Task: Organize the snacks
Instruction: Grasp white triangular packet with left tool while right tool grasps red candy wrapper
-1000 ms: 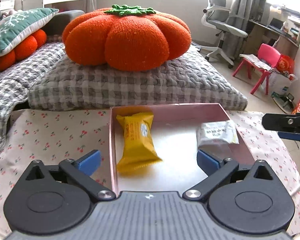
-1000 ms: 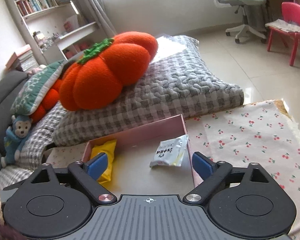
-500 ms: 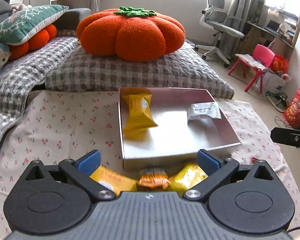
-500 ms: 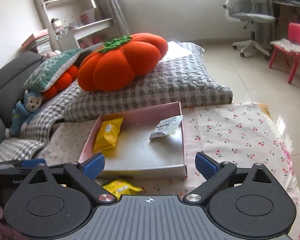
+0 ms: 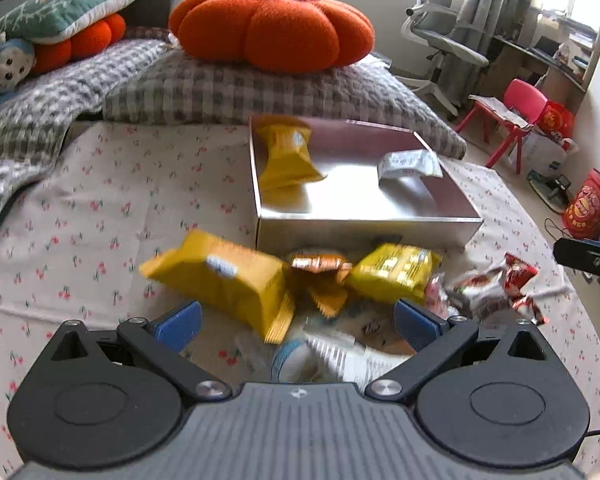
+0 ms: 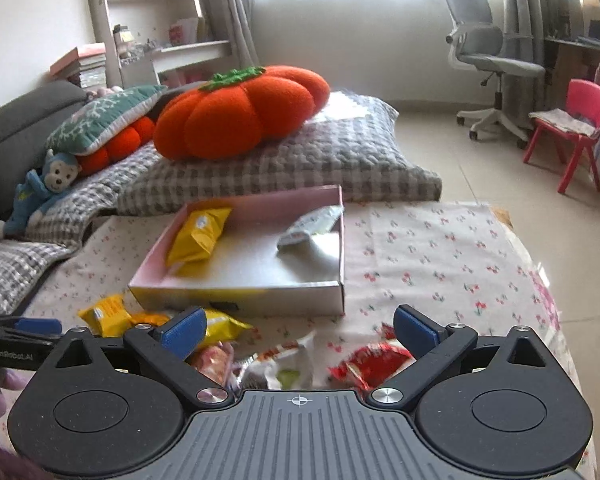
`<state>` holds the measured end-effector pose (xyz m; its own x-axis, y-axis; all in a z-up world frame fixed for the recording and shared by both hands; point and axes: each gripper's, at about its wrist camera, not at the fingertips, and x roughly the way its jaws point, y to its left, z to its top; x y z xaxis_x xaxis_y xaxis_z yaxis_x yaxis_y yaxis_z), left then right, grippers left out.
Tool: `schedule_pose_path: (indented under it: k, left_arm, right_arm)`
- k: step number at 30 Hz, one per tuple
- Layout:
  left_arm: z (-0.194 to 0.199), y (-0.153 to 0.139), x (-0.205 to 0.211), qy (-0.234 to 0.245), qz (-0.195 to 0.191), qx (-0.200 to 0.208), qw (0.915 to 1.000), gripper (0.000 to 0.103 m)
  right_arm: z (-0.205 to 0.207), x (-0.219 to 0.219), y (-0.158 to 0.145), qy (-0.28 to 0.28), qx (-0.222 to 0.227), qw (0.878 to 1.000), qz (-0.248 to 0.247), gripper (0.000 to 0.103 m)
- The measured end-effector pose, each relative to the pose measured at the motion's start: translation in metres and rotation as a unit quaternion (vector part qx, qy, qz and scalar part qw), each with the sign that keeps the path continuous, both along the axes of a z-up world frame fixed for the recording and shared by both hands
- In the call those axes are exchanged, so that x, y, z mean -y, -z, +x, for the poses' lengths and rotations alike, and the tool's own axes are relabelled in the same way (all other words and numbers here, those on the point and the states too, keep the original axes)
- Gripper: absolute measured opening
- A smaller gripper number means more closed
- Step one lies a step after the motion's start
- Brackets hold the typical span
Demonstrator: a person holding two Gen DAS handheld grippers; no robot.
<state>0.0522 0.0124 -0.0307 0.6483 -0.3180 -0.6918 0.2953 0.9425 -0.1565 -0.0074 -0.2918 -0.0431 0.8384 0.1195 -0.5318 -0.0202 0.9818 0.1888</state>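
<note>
A pink box [image 5: 364,220] [image 6: 256,292] sits on the cherry-print cloth and holds a yellow snack pack [image 5: 286,156] [image 6: 200,232] and a white snack pack [image 5: 408,164] [image 6: 312,224]. Several loose snacks lie in front of it: a large yellow pack [image 5: 224,276], a small orange one [image 5: 320,272], another yellow pack [image 5: 392,272] and red wrappers [image 5: 496,288] [image 6: 372,360]. My left gripper [image 5: 296,322] is open and empty above the pile. My right gripper [image 6: 298,328] is open and empty over the wrappers on the right.
A grey checked cushion [image 5: 260,88] with an orange pumpkin pillow [image 5: 272,28] lies behind the box. A blue plush monkey [image 6: 44,184] and more pillows are at the left. An office chair [image 6: 492,60] and a pink child's chair [image 6: 572,128] stand on the floor to the right.
Both grippers have pulled back from the box and risen, so the loose snack pile in front of the box has come into view. Both stay open.
</note>
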Motion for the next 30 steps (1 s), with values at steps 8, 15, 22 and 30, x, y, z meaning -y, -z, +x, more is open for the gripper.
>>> schedule_pose_path:
  k: [8,15,22,30]
  left_arm:
    - [-0.024,0.014,-0.008,0.022,0.01,0.031,0.9992,0.103]
    - [-0.042,0.033,-0.003,0.069,0.023,0.038,0.9966,0.102]
    - [-0.046,0.048,0.007,0.107,0.036,0.005,0.9936,0.093]
    - [-0.045,0.054,0.01,0.126,0.033,0.003,0.9915,0.082]
  right_arm:
    - [-0.014,0.012,0.025,0.012,-0.027,1.0,-0.011,0.101]
    - [-0.024,0.014,0.052,0.005,-0.061,0.997,-0.039,0.101]
    - [-0.022,0.006,0.073,-0.003,-0.088,0.994,-0.068,0.101]
    - [-0.01,0.006,0.087,-0.005,-0.105,0.992,-0.072,0.101]
